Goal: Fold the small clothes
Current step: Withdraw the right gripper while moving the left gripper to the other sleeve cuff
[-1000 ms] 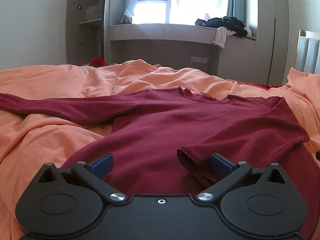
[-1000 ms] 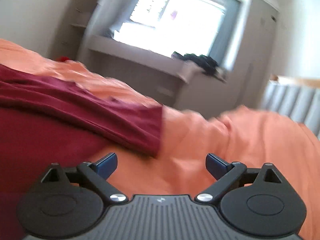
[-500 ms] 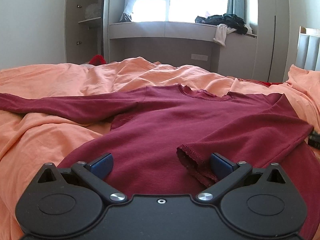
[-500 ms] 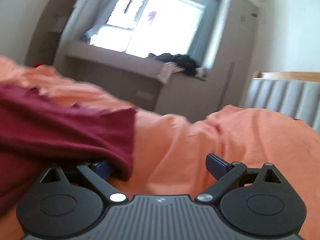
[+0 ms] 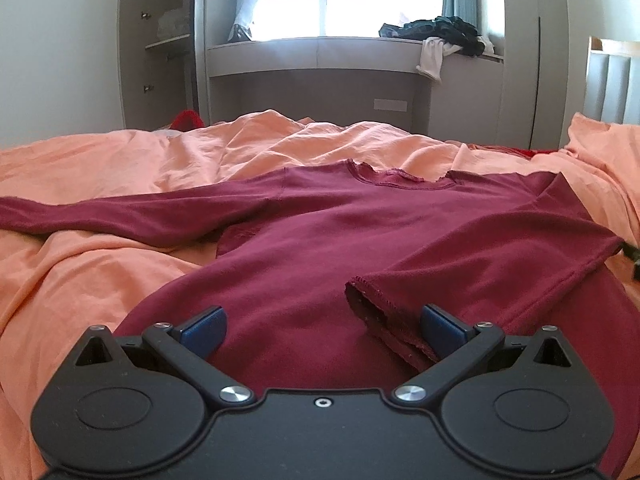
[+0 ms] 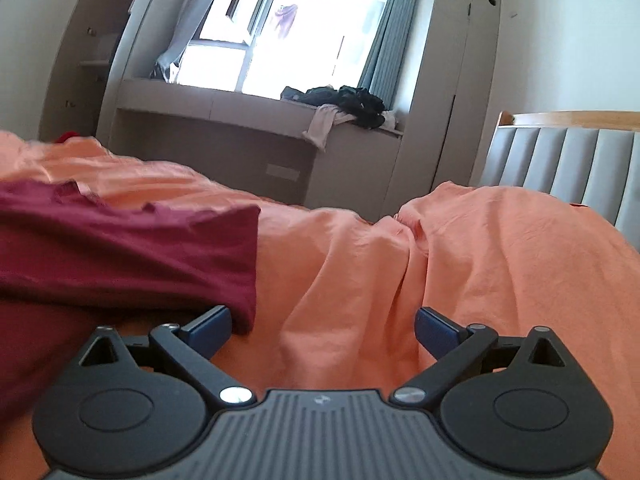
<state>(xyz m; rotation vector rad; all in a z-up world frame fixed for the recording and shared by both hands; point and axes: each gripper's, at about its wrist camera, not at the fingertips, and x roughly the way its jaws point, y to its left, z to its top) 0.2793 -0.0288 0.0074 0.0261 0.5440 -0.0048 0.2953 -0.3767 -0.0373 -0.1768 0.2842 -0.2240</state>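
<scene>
A dark red long-sleeved shirt (image 5: 320, 240) lies flat on an orange bed sheet (image 5: 100, 272). Its left sleeve stretches out to the left. Its right sleeve is folded in across the body, with the cuff (image 5: 372, 308) near my left gripper's right finger. My left gripper (image 5: 322, 326) is open and empty just above the shirt's lower body. My right gripper (image 6: 322, 324) is open and empty over the sheet, at the right edge of the shirt (image 6: 120, 260), whose folded corner lies by its left finger.
A grey window bench (image 5: 320, 52) with a pile of dark clothes (image 5: 440, 32) stands beyond the bed. A padded grey headboard (image 6: 560, 160) is at the right. A tall wardrobe (image 6: 448, 80) stands beside the window. The sheet bulges up at the right (image 6: 500, 248).
The right gripper has swung right and steadied, so the shirt's edge now lies by its left finger. The left gripper has barely moved. The shirt lies as before.
</scene>
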